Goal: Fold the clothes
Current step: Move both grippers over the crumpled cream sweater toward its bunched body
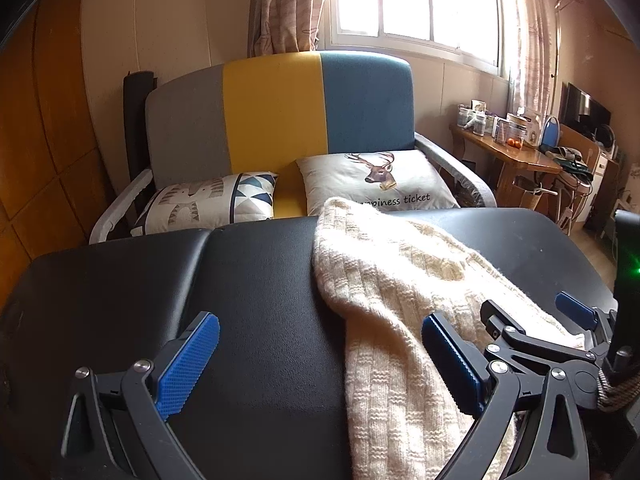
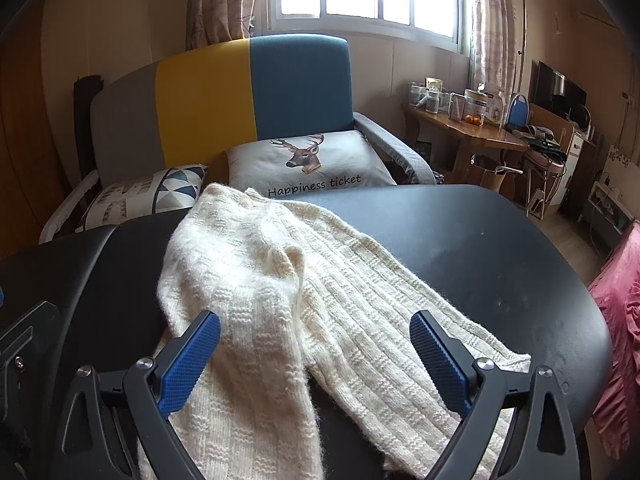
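Note:
A cream knitted sweater (image 2: 280,292) lies spread over a black padded table (image 2: 480,248), with folds near its middle. My right gripper (image 2: 314,354) hovers open above the sweater's near part, nothing between its blue pads. In the left wrist view the same sweater (image 1: 392,280) runs down the table (image 1: 240,280) to the right. My left gripper (image 1: 320,360) stands open over the sweater's left edge and the bare black surface; its right finger (image 1: 452,364) is above the knit. The right gripper (image 1: 532,320) shows at the right of that view, open over the sweater.
Behind the table stands a grey, yellow and blue sofa (image 2: 248,100) with a deer cushion (image 2: 308,164) and a patterned cushion (image 2: 148,196). A wooden side table (image 2: 464,128) with jars is at the right. Pink cloth (image 2: 620,320) hangs beside the table's right edge.

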`<state>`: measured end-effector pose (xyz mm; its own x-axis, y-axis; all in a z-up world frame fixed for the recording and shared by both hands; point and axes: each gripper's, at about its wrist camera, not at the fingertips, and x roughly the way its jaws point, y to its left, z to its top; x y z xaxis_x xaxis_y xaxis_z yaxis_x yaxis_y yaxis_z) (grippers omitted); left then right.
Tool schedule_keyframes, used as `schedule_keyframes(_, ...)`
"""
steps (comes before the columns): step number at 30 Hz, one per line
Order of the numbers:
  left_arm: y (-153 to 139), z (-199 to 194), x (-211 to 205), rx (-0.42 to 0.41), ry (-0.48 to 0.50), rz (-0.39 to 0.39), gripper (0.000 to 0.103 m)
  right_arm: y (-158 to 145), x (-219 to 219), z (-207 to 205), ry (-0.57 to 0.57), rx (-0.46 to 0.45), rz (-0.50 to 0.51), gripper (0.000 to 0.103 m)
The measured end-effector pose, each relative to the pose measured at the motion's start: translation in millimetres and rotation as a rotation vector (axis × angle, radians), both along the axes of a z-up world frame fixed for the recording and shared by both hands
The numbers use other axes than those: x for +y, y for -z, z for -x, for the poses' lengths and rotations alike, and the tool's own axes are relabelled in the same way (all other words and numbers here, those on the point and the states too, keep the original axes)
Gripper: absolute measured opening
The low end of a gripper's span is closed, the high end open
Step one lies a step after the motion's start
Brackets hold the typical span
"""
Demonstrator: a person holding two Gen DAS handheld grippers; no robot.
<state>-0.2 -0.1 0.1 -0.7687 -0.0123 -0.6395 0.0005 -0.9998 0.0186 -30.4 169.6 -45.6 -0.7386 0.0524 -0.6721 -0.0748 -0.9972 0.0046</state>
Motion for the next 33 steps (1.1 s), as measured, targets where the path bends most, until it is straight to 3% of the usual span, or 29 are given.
schedule_keyframes(11,9,0,2,-0.038,0.033,-0.019,0.102,9,13,-8,0.001,-0.014,0.044,0.098)
schedule_keyframes(14,16,0,0,-0.067,0.081,-0.075,0.102,9,21,-11,-0.005,-0.021,0.077,0.098)
schedule_keyframes(17,26,1,-8,-0.123,0.158,-0.205,0.102,13,35,-15,-0.002,-0.028,0.108,0.098)
schedule_keyframes(20,34,-2,-7,-0.152,0.181,-0.232,0.102,20,58,-19,0.011,-0.055,0.184,0.098)
schedule_keyframes(28,39,-18,13,-0.245,0.434,-0.432,0.102,70,137,-37,-0.113,-0.137,0.960,0.098)
schedule_keyframes(31,38,-15,22,-0.297,0.464,-0.467,0.102,80,149,-41,-0.167,-0.152,1.136,0.098)
schedule_keyframes(33,37,-12,24,-0.325,0.463,-0.488,0.102,79,155,-40,-0.157,-0.144,1.139,0.098)
